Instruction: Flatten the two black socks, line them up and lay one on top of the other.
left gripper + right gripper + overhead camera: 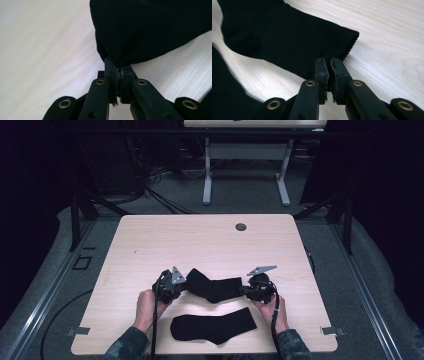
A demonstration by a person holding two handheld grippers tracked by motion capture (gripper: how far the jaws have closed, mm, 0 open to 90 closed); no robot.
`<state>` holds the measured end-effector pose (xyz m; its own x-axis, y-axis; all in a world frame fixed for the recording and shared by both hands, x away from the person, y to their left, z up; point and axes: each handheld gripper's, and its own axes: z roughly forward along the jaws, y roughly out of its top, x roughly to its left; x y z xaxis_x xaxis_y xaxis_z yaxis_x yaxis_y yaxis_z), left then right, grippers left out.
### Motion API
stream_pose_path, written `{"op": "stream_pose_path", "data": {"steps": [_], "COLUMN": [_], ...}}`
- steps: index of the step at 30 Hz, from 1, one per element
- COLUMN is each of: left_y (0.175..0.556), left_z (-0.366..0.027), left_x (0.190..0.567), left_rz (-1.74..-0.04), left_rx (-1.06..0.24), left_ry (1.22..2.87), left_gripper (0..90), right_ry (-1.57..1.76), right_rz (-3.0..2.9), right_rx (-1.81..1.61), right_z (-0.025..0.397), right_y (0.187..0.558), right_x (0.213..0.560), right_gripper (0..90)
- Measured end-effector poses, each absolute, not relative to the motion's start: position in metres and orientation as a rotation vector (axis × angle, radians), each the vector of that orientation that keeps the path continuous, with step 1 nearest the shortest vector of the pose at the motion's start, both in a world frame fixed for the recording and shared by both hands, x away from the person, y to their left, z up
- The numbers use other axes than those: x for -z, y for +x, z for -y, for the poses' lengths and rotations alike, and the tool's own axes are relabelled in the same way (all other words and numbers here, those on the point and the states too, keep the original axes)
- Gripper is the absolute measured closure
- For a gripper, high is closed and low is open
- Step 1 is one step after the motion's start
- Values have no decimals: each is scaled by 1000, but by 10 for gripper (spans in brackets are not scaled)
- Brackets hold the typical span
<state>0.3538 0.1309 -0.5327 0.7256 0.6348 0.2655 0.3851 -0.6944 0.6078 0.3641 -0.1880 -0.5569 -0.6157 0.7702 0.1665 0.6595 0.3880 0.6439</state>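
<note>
On my left, the left gripper has its fingers clamped on the toe end of the upper black sock, pinching the fabric between the pads. That sock stretches across the near middle of the desk, between my two hands. Just nearer to me, a second black sock lies flat on the desk, apart from the first. On my right, the right gripper has its fingers closed on the upper sock's ribbed cuff edge.

A black sock stretches between the left claw and right claw. A second sock lies flat on the bench.
</note>
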Motion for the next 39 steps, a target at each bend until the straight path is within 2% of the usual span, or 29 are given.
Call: {"op": "stream_pose_path", "data": {"steps": [3,6,8,11,18,25,34,39], "left_y": [347,342,343,344,352,378,400,404], "left_z": [-131,-133,-135,-144,-166,-158,-140,-137], "left_x": [522,521,525,533,529,540,558,565], "left_rz": [-738,-727,-754,-814,-938,-1010,-1060,-1082], "left_rx": [-744,-785,-783,-741,-608,-500,-458,-449], "left_ry": [2425,2462,2485,2490,2359,2317,2337,2363], "left_gripper": [876,867,795,661,508,483,327,275], "right_ry": [1267,1245,1252,1288,1295,1296,1298,1291], "right_rz": [-2465,-2461,-2466,-2490,-2513,-2513,-2520,-2516], "right_rx": [-1080,-1096,-1075,-1039,-1003,-996,-973,-967], "right_z": [186,185,186,189,194,195,193,193], "right_y": [360,357,357,360,364,366,366,365], "right_x": [546,539,541,551,560,561,562,564], "right_gripper": [844,845,845,844,836,829,829,829]}}
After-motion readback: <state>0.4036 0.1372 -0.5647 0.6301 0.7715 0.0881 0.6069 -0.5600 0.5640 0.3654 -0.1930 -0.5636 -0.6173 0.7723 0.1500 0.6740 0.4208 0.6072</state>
